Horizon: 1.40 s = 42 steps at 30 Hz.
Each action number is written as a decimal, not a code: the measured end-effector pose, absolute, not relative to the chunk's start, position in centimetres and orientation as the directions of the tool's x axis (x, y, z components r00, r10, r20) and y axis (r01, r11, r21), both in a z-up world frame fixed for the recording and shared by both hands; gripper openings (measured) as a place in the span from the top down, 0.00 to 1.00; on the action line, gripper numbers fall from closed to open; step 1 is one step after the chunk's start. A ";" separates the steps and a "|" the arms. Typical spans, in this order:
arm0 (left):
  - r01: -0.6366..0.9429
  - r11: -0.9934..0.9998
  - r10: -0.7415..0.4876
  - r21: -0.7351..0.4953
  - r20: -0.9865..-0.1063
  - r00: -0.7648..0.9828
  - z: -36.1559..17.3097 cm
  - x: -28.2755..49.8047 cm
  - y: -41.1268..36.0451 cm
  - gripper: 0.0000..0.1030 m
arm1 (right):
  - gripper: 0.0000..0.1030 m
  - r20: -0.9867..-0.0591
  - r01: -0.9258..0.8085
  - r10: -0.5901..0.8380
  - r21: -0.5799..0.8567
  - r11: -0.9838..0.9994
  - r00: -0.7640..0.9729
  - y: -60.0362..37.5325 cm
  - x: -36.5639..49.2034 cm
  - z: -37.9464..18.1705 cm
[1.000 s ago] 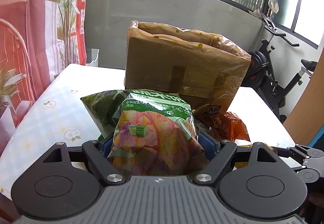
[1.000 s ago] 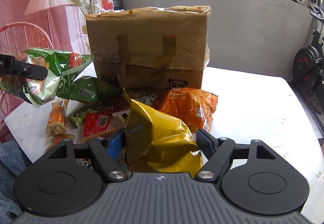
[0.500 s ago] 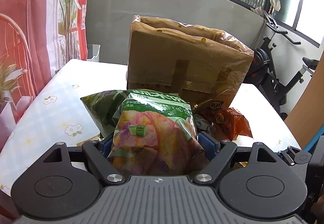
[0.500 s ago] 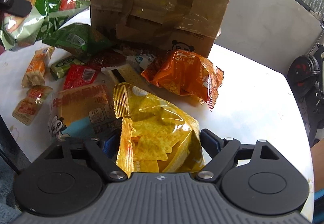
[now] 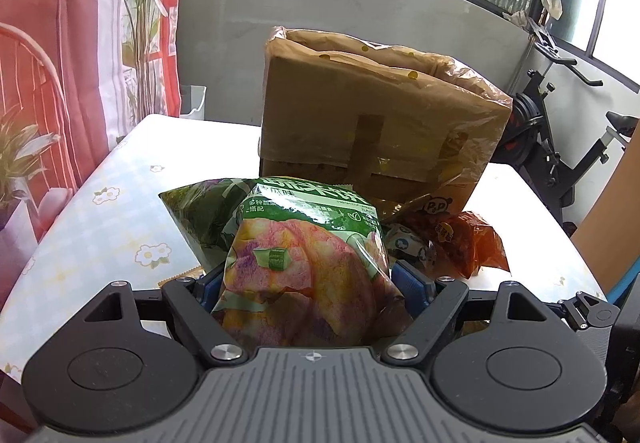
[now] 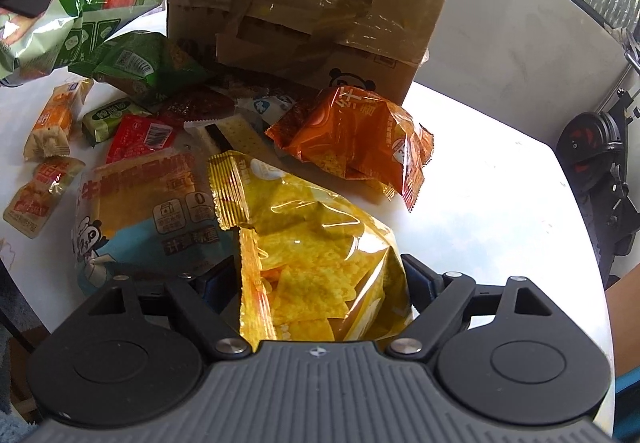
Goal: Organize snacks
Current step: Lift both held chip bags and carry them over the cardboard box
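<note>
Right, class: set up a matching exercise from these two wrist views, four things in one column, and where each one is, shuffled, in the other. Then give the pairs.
Things
1. yellow chip bag
2. green veggie-crisp bag
3. orange snack bag
4. cardboard box

Places
A. lying on the table in front of the box
B. between the right gripper's fingers
C. standing at the back of the snack pile
D. between the left gripper's fingers

Pairs: 1-B, 2-D, 3-A, 4-C
</note>
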State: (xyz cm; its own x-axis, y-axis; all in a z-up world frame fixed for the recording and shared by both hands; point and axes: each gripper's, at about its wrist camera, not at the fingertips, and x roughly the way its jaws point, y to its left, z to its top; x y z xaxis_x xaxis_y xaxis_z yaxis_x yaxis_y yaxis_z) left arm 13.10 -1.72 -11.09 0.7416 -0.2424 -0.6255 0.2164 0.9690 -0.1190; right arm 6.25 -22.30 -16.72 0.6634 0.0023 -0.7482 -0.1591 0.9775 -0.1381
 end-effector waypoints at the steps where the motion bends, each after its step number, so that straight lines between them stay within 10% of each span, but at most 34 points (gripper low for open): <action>1: 0.215 0.970 -0.239 -0.116 -0.624 0.744 -11.1 13.1 -1.7 0.18 | 0.15 -0.747 -0.157 0.009 -0.128 0.979 0.665 -22.4 6.2 -16.7; 23: 0.208 0.976 -0.199 -0.058 -0.613 0.764 -10.7 13.2 -1.9 0.18 | 0.23 -0.674 -0.112 0.040 -0.063 0.992 0.738 -24.8 5.1 -13.7; 42: 0.301 0.953 -0.263 0.028 -0.412 0.873 -0.2 18.6 -3.5 0.17 | 0.23 -0.377 -0.162 0.154 0.011 0.987 0.913 -26.4 11.7 2.2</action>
